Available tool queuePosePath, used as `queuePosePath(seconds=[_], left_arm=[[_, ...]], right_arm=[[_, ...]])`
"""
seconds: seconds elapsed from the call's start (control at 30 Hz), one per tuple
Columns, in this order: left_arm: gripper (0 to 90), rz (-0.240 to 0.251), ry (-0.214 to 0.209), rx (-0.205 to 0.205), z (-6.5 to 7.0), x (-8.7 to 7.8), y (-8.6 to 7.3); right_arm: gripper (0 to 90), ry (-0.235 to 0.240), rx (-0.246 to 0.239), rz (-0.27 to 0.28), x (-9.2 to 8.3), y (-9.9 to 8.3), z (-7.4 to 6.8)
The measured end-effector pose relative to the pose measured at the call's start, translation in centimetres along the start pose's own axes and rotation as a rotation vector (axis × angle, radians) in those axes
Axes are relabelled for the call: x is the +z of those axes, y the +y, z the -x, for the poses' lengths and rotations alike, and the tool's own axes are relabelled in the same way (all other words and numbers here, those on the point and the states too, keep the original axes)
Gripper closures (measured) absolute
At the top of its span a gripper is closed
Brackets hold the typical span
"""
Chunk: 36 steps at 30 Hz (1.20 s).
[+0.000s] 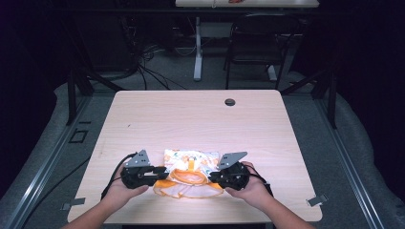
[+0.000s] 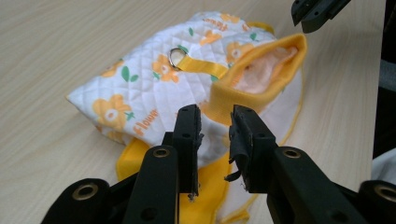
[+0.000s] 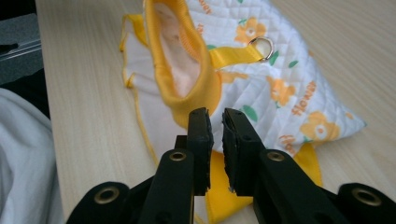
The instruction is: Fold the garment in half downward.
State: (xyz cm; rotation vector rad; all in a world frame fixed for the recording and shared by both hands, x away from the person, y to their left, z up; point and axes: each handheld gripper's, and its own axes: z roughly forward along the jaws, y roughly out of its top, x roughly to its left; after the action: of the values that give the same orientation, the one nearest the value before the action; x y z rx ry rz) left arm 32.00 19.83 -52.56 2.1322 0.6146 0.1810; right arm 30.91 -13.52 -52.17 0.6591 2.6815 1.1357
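Flat on the worktop (image 1: pixel 200 119), near edge: quilted flowered garment (image 1: pixel 190 171), yellow collar raised. Flanking left claw (image 2: pixel 215 126) and right claw (image 3: pixel 217 127), both narrowly parted, gripping nothing, seemingly poised to fold.

The garment (image 1: pixel 189 172) lies on the table (image 1: pixel 191 119) near its front edge, between the left gripper (image 1: pixel 164 172) and right gripper (image 1: pixel 213 176)
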Motion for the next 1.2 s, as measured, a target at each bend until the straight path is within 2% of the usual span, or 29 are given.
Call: queuePosePath(seconds=[0.13, 0.37, 0.53, 0.6, 0.83, 1.2], left_arm=[[76.4, -0.007, 0.038, -0.024, -0.7, 0.6, 0.5], [84.3, -0.014, 0.018, -0.057, -0.9, 2.6, 1.1], [88.7, -0.04, -0.03, -0.028, -0.2, 3.2, 0.8], [88.6, -0.052, -0.042, -0.024, 0.1, 3.1, 0.6], [89.3, -0.08, -0.057, -0.002, 1.0, 3.1, -0.5], [89.3, -0.114, -0.068, 0.009, 1.6, 3.7, -1.8]], right_arm=[[84.6, -0.021, 0.01, 0.014, 0.3, 0.5, 0.4], [87.0, -0.019, 0.018, 0.021, 2.3, 1.4, 0.8], [87.1, 0.0, 0.016, 0.005, 3.0, 1.4, 0.4], [87.1, 0.009, -0.002, -0.001, 3.0, 1.2, 0.0], [86.9, 0.026, -0.033, -0.025, 3.2, 0.5, -1.2], [87.0, 0.046, -0.015, -0.063, 4.0, -0.8, -1.5]])
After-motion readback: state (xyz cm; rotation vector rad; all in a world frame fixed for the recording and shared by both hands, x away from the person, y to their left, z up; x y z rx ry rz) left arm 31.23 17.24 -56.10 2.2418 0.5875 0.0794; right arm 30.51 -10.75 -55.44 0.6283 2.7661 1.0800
